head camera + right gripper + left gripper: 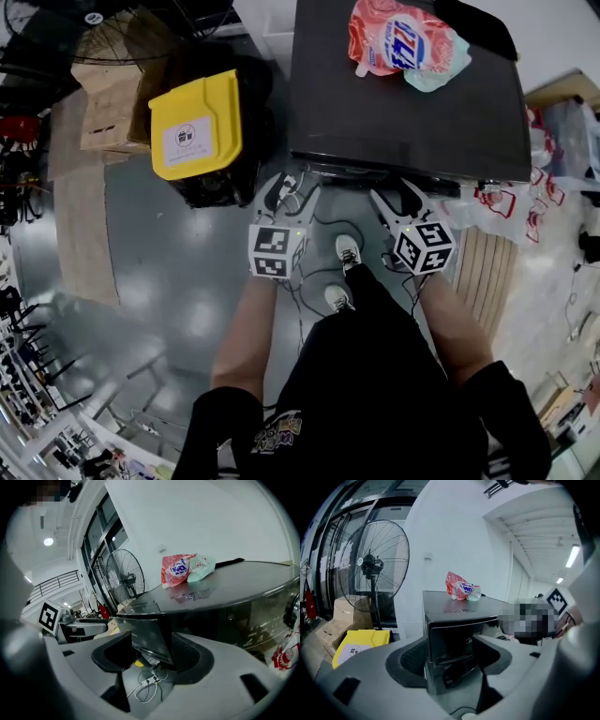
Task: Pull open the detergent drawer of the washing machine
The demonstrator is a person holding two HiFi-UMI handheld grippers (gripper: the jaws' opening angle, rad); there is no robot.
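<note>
The dark washing machine (403,117) stands at the top of the head view, with a red and blue detergent pouch (403,42) lying on it. My left gripper (289,189) is at the machine's front left corner and my right gripper (398,197) is at the middle of its front edge. In the left gripper view the glossy black drawer front (459,637) sits between the open jaws of my left gripper (452,656), and I cannot tell if they touch it. My right gripper (152,651) is open and holds nothing, with the same dark panel (147,637) beyond it.
A black bin with a yellow lid (197,122) stands just left of the machine, next to a cardboard box (108,108). Behind them is a large standing fan (375,564). A power strip and cables (147,682) lie on the floor below. The person's shoes (345,253) are close to the machine's front.
</note>
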